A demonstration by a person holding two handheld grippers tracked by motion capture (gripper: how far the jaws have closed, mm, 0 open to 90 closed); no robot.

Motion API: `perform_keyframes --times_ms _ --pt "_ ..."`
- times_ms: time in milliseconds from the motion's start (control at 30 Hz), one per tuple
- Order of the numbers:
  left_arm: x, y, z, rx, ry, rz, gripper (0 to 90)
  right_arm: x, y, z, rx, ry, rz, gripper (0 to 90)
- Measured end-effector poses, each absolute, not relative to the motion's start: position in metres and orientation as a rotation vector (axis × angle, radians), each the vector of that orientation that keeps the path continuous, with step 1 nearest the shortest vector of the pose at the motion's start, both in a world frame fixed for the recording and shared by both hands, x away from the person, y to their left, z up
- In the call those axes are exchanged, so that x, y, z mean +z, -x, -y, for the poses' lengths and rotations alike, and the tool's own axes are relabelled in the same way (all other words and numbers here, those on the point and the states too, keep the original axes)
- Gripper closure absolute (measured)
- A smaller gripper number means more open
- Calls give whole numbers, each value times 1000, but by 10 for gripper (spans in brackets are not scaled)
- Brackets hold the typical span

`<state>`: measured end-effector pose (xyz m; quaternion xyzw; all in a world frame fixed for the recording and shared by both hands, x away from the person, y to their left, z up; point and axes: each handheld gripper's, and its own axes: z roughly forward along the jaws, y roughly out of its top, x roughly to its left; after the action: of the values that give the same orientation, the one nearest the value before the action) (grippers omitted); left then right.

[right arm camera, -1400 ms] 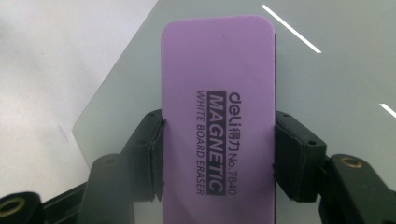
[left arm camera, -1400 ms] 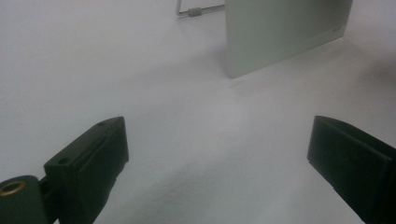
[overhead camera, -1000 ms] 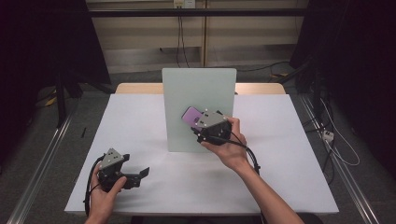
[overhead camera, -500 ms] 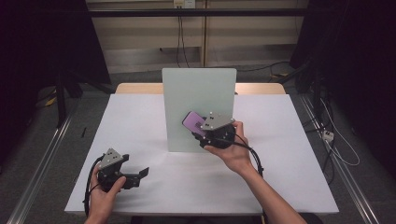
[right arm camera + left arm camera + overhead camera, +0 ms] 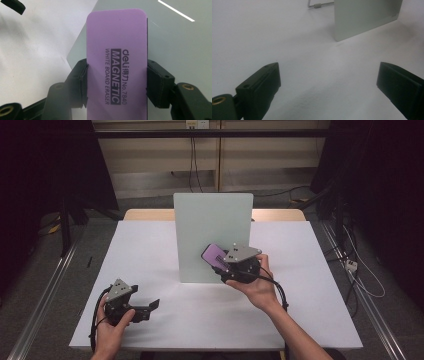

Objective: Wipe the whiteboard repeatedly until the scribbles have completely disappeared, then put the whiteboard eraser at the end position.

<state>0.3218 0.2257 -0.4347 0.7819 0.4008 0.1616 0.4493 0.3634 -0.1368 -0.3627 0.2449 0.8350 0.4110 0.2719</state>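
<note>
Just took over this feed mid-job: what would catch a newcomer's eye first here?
The purple whiteboard eraser, clamped by its long edges in the right claw, held up against the pale upright board at the middle of the white table. Its printed face reads "MAGNETIC WHITE BOARD ERASER" in the right gripper view. The left claw sits low at the table's near left, jaws wide apart with nothing between them.

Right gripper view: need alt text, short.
A purple whiteboard eraser, printed "deli MAGNETIC WHITE BOARD ERASER No. 7840", is clamped at its two long edges between the black jaws of the right gripper. Behind it is a pale grey-green board, with the white table to the left.
</note>
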Motion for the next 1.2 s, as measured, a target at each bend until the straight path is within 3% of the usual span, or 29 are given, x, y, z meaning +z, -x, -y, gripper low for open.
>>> perform_keyframes --times_ms 1200 --pt "-435 -320 -223 403 -1948 -984 52 -380 -344 164 1154 -711 -2459 417"
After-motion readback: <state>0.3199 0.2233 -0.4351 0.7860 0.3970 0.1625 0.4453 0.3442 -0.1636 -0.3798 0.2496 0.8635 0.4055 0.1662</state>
